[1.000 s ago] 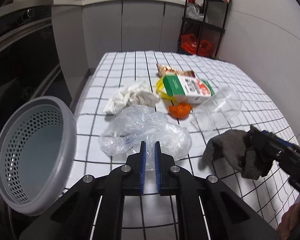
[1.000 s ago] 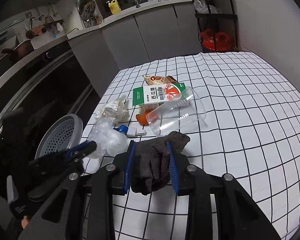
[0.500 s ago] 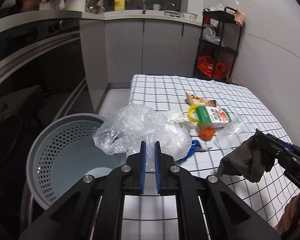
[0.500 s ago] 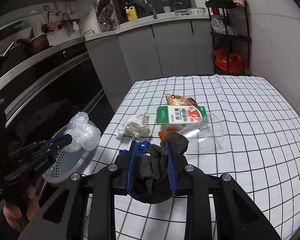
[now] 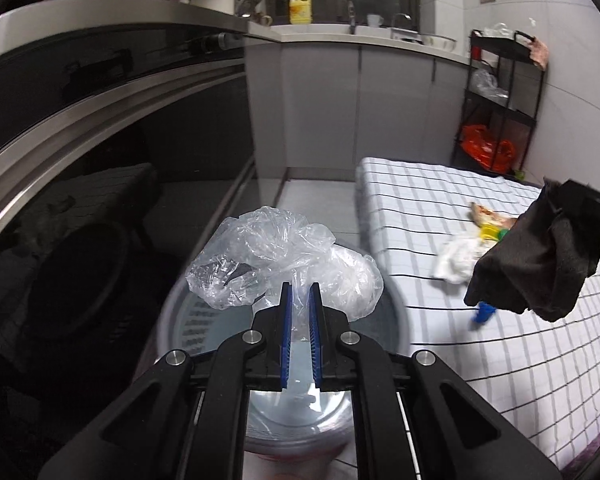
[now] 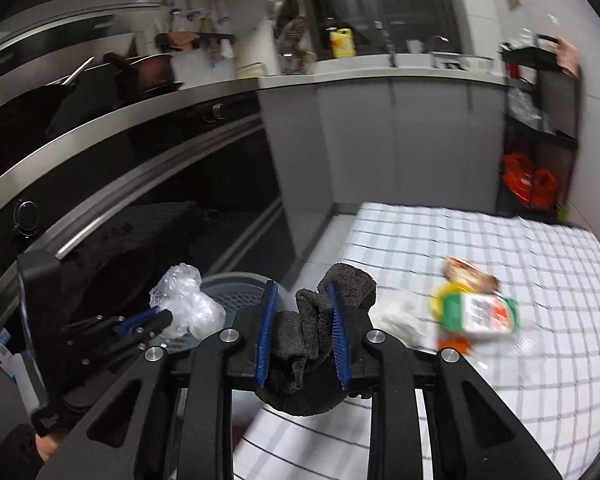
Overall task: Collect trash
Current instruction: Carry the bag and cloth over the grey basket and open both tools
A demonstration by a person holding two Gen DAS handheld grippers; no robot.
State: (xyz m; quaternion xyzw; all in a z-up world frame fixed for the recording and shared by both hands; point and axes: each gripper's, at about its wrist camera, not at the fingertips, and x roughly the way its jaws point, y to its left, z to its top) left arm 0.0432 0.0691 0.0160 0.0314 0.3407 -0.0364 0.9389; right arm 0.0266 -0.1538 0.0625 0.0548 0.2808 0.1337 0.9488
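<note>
My left tool (image 5: 299, 312) is clenched on the clear plastic bag (image 5: 284, 256), which hangs right over the grey basket (image 5: 204, 320) below it. My right tool (image 6: 302, 320) is pinching the dark cloth (image 6: 312, 344), with the basket just ahead and to its left. Nothing is dropped in yet. The white tissue (image 5: 458, 262), the green and red carton (image 6: 478, 314) and the snack wrapper (image 6: 470, 272) wait on the bench (image 6: 500, 240). The carton's writing is too blurry to read.

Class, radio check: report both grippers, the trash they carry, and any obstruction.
Left gripper shut on plastic bag, above grey bin. Right gripper shut on dark cloth, beside bin. Nothing blocking the bin.
</note>
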